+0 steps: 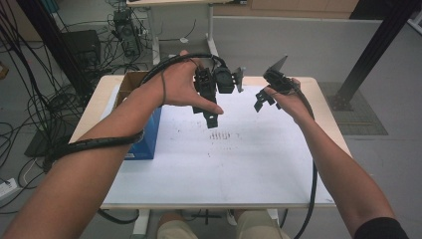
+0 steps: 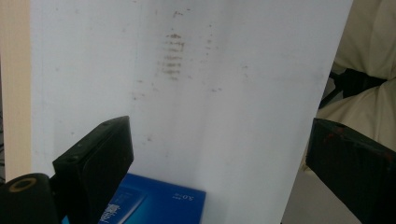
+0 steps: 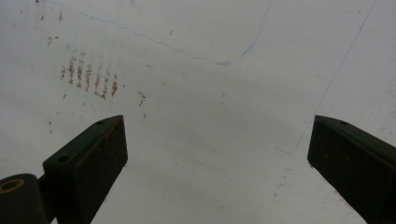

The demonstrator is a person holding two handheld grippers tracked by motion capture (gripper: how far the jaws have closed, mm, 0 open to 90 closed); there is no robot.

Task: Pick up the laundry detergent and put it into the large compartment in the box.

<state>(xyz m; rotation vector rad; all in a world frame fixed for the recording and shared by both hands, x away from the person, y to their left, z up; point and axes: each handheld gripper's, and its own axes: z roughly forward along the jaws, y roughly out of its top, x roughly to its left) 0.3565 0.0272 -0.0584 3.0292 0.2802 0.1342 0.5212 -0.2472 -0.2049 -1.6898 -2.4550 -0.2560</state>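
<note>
With both the left gripper (image 1: 211,112) and right gripper (image 1: 266,99) spread empty, the blue box (image 1: 149,134) at left looks light, stiff cardboard, best pinched across its sides.

A blue box (image 1: 147,137) lies on a white sheet (image 1: 249,164) marked with brownish dashes (image 1: 220,135).

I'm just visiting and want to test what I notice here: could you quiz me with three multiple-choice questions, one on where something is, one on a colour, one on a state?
1. Where does the box lie on the white sheet?
A. left edge
B. centre
C. right edge

2. What colour is the box?
A. red
B. blue
C. yellow

3. How are the left gripper and right gripper set?
A. both open
B. both shut
C. one shut

Answers: 1 A, it sits under the left forearm; 2 B, its top is blue; 3 A, both gripper views show jaws wide apart, holding nothing.
</note>
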